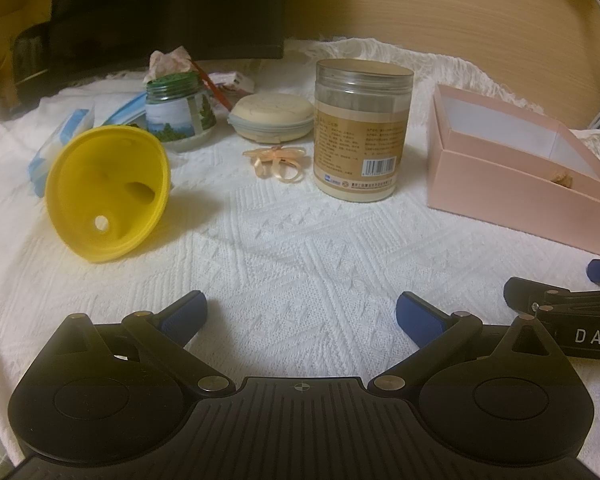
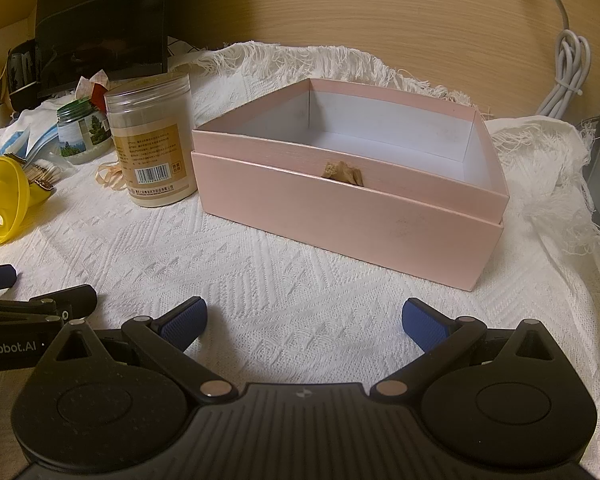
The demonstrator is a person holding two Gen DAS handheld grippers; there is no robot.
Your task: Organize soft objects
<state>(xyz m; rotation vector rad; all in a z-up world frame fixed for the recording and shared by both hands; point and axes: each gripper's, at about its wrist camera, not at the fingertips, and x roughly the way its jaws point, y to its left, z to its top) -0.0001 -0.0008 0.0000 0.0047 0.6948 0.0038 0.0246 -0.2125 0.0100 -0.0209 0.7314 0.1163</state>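
My left gripper [image 1: 302, 314] is open over bare white cloth, nothing between its fingers. Ahead of it a peach ribbon bow [image 1: 276, 162] lies on the cloth, with a round cream zip pouch [image 1: 272, 118] just behind it. Blue packets and face masks [image 1: 56, 144] lie at the far left. An open pink box [image 1: 516, 168] sits at the right. In the right wrist view my right gripper [image 2: 306, 320] is open and empty, a short way in front of that pink box [image 2: 340, 216]. The box's white inside looks bare, and a beige tab [image 2: 344, 174] sticks out of its front seam.
A yellow funnel [image 1: 108, 196] lies on its side at the left. A tall jar with a tan label [image 1: 360, 132] stands between ribbon and box, and a green-rimmed jar [image 1: 180, 116] stands behind the funnel. A dark monitor [image 2: 100, 28] and a white cable [image 2: 568, 72] are at the back.
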